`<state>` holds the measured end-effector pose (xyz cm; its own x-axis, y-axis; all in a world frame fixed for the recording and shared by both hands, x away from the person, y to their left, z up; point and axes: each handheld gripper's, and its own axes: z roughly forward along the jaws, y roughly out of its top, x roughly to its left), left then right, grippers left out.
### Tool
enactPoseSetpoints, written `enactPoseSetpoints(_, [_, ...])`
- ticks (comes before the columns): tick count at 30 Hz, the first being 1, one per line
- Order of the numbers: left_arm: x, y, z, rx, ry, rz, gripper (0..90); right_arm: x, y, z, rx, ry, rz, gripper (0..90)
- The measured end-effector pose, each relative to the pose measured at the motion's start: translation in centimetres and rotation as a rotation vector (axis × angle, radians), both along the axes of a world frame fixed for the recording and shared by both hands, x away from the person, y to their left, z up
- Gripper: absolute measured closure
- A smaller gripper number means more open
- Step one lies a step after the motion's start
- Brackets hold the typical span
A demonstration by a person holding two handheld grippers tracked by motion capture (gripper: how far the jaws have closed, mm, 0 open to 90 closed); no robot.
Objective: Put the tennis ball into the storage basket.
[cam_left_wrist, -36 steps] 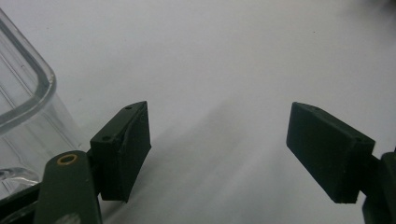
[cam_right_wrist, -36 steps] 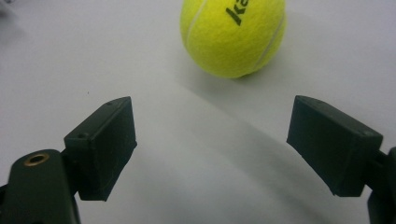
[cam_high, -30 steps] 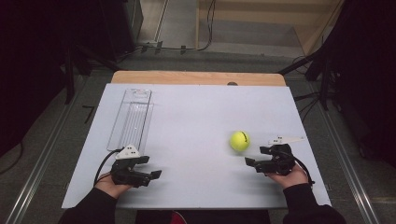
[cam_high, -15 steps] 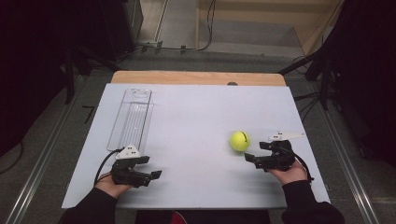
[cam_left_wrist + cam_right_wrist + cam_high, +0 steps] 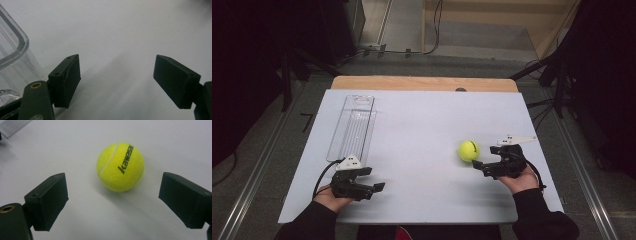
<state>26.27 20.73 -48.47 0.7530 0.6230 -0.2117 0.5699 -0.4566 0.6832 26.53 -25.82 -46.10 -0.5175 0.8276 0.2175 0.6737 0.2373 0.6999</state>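
A yellow tennis ball (image 5: 468,150) lies on the white tabletop (image 5: 422,125) at the right; black lettering shows on the ball (image 5: 120,166) in the right gripper view. My right gripper (image 5: 484,158) sits just right of it, pointing left, open, its jaws spread wider than the ball and a short way back from it, not touching (image 5: 113,205). A clear plastic container (image 5: 352,125) lies lengthwise at the left. My left gripper (image 5: 376,179) rests below its near end, open with nothing between the jaws (image 5: 117,82); the container's rounded corner (image 5: 12,57) is beside its left jaw.
A wooden strip (image 5: 422,83) runs along the table's far edge. Dark stands and cables sit on the floor behind the table. The container's end (image 5: 12,126) shows far off in the right gripper view.
My right gripper has crept forward and closer to the ball. The left gripper and the ball have stayed put.
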Motion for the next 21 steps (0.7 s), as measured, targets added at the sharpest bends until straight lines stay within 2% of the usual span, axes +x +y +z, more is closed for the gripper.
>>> enactPoseSetpoints(2, [0.0,0.0,0.0,-0.001,0.0,-0.001,22.6,0.1,0.0,0.2,0.002,0.0,-0.002,6.9])
enactPoseSetpoints(3, [0.0,0.0,0.0,0.0,0.0,-0.002,22.6,0.3,0.1,0.4,0.004,-0.003,-0.005,0.0])
enactPoseSetpoints(15, [0.0,0.0,0.0,0.001,0.001,-0.006,22.7,1.8,1.1,1.4,-0.024,-0.006,-0.006,0.0])
enactPoseSetpoints(21, [0.0,0.0,0.0,0.004,0.002,-0.005,22.6,2.7,1.3,1.9,-0.021,-0.013,-0.007,0.0])
